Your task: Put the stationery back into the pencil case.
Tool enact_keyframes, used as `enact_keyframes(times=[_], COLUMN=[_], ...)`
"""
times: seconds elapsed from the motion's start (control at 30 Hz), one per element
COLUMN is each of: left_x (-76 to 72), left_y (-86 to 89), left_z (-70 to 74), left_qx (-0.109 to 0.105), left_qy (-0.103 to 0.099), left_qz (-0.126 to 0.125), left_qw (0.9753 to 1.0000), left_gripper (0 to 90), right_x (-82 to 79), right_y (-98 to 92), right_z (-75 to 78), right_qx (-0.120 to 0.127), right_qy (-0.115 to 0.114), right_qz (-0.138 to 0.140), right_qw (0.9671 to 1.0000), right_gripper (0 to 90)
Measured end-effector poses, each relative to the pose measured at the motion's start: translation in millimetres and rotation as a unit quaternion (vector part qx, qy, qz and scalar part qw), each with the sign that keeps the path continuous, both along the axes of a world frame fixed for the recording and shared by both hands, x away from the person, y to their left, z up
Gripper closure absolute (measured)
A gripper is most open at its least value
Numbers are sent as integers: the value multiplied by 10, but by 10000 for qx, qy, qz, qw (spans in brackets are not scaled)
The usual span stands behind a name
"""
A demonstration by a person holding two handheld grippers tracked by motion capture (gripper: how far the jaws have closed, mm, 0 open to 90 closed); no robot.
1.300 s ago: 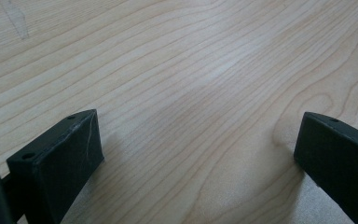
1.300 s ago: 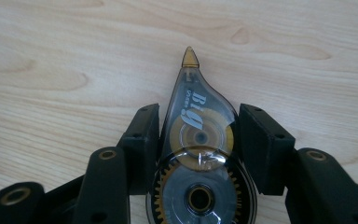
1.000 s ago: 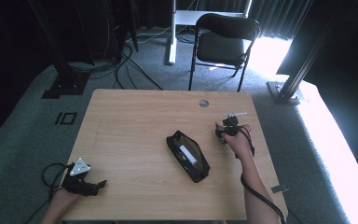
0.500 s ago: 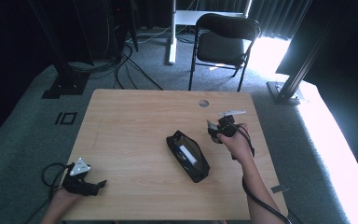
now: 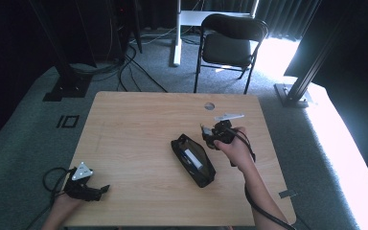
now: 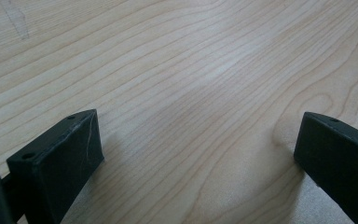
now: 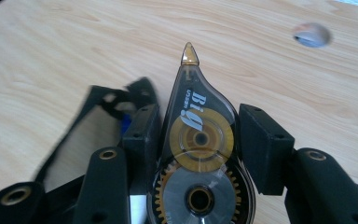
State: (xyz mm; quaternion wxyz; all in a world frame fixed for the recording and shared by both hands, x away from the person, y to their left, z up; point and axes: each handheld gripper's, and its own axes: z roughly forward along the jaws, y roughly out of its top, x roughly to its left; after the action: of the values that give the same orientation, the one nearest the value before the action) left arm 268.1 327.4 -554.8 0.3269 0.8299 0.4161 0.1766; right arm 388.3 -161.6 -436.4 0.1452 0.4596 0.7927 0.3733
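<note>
The right gripper (image 7: 200, 140) pinches a correction tape dispenser (image 7: 199, 154) between its jaws, tip pointing forward, just right of the open black pencil case (image 5: 193, 159). The left gripper (image 5: 88, 190) rests well left of the case, jaws spread, holding nothing.

Matt pale wood-grain table (image 5: 139, 124), glossy clear amber plastic correction tape (image 7: 198, 135), matt black pouch (image 5: 192, 159)

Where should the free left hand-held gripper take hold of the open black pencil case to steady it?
Probably across the near end of the black fabric pencil case, coming from the left hand-held gripper's side. The case lies long and narrow, slanted on the wooden table, mouth up, so its short width likely fits the open jaws. That end lies farthest from the right hand-held gripper.
</note>
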Motion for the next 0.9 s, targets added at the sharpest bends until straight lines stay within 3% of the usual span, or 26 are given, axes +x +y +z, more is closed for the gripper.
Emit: enact_keyframes(times=[0.3, 0.53, 0.9], left_x=[0, 0, 0], left_y=[0, 0, 0], left_z=[0, 0, 0], left_qx=[0, 2, -1], left_qy=[1, -2, -1], left_qz=[-2, 0, 0], left_qw=[10000, 10000, 10000], left_gripper=[11, 11, 11], right_x=[-86, -153, -194], right_y=[242, 385, 556], right_z=[-32, -43, -159], right_qx=[65, -7, -223], right_qy=[89, 64, 249], right_qz=[292, 459, 628], right_qw=[9995, 9989, 9975], right_gripper=[499, 499, 500])
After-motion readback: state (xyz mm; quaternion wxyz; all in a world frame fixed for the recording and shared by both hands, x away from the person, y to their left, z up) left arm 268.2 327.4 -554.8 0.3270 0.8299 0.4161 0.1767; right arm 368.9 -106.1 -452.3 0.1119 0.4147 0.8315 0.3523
